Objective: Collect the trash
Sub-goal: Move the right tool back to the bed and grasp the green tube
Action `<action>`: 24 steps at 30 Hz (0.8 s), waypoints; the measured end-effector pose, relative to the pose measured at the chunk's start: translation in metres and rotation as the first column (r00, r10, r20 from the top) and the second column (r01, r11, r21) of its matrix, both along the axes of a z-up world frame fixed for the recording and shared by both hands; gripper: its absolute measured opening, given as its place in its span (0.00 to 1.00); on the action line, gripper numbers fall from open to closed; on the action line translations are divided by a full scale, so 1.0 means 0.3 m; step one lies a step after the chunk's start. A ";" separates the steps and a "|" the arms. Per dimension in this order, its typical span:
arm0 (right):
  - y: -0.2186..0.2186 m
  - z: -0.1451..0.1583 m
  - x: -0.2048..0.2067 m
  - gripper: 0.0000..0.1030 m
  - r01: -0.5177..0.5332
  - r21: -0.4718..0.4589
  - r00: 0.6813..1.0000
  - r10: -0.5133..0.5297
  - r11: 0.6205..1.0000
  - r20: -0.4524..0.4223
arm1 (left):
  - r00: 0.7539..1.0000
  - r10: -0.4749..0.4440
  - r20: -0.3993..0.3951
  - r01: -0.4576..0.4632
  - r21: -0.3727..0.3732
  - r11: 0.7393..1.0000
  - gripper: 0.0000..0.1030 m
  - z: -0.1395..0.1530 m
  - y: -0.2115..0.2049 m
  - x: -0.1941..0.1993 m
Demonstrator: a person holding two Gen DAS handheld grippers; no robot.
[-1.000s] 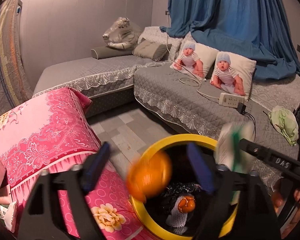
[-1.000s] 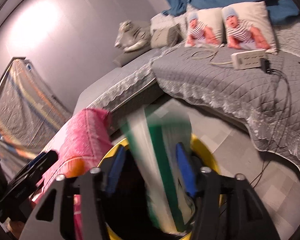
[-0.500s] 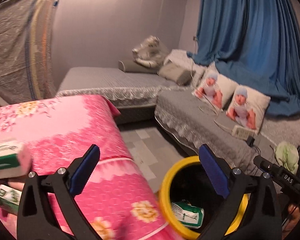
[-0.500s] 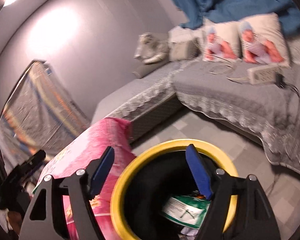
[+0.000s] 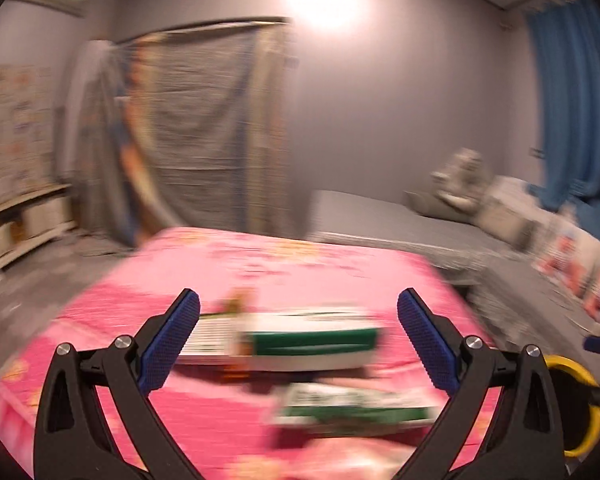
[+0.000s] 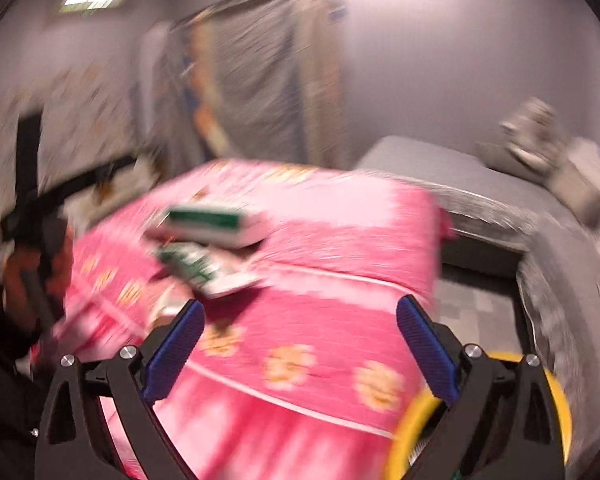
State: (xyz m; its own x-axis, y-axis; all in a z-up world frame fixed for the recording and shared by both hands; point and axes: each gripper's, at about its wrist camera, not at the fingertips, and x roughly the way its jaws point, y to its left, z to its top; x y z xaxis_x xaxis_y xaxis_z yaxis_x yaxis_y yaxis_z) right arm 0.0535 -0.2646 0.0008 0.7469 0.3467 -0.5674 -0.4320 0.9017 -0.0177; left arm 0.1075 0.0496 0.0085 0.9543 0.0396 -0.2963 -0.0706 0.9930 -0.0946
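Note:
Both views are motion-blurred. In the left wrist view, my left gripper (image 5: 298, 342) is open and empty above the pink flowered cloth (image 5: 260, 268). A green-and-white box (image 5: 304, 344) lies between its spread fingers, and a second green-and-white pack (image 5: 352, 408) lies nearer. In the right wrist view, my right gripper (image 6: 298, 354) is open and empty, hanging over the cloth's front drape. The same box (image 6: 212, 224) and pack (image 6: 204, 268) lie beyond it to the left. The yellow-rimmed bin (image 6: 556, 392) is at the lower right and also shows in the left wrist view (image 5: 576, 376).
A grey sofa (image 5: 400, 220) with cushions runs along the right under a blue curtain (image 5: 572, 120). A draped rack (image 5: 188, 128) stands against the back wall. Low shelves (image 5: 24, 216) are at the left. Grey tiled floor (image 6: 476, 304) lies between cloth and sofa.
Both grippers dropped their items into the bin, then swung left from it toward the pink cloth. The bin slid to the lower right; the boxes on the cloth came into view.

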 end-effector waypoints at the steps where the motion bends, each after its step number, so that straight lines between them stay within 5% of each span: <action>1: 0.075 -0.001 0.016 0.90 -0.037 -0.046 0.999 0.037 0.998 -0.012 | 0.999 0.049 0.000 -0.049 0.006 0.999 0.92 -0.005 0.053 -0.008; 4: 0.327 -0.006 0.073 0.85 -0.176 -0.159 0.983 0.166 0.971 -0.079 | 0.988 0.155 -0.009 -0.155 -0.013 0.988 0.92 -0.031 0.203 -0.040; 10: 0.655 -0.089 0.214 0.70 -0.304 -0.306 0.945 0.244 0.902 -0.218 | 0.982 0.175 -0.066 -0.182 -0.123 0.976 0.92 -0.086 0.351 -0.059; 20: 0.882 -0.214 0.321 0.60 -0.366 -0.470 0.919 0.234 0.803 -0.317 | 0.980 0.143 -0.138 -0.170 -0.211 0.963 0.92 -0.177 0.448 -0.039; 24: 0.891 -0.279 0.363 0.48 -0.368 -0.502 0.914 0.203 0.783 -0.352 | 0.979 0.143 -0.143 -0.172 -0.219 0.960 0.92 -0.192 0.461 -0.033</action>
State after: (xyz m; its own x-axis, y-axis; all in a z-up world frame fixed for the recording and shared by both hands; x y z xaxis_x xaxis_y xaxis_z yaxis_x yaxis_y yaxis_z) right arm 0.1624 0.0026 -0.0829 0.4562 0.0889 -0.8855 -0.7291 0.6078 -0.3146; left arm 0.0977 0.1880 -0.0492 0.8962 0.1036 -0.4313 -0.2501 0.9210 -0.2985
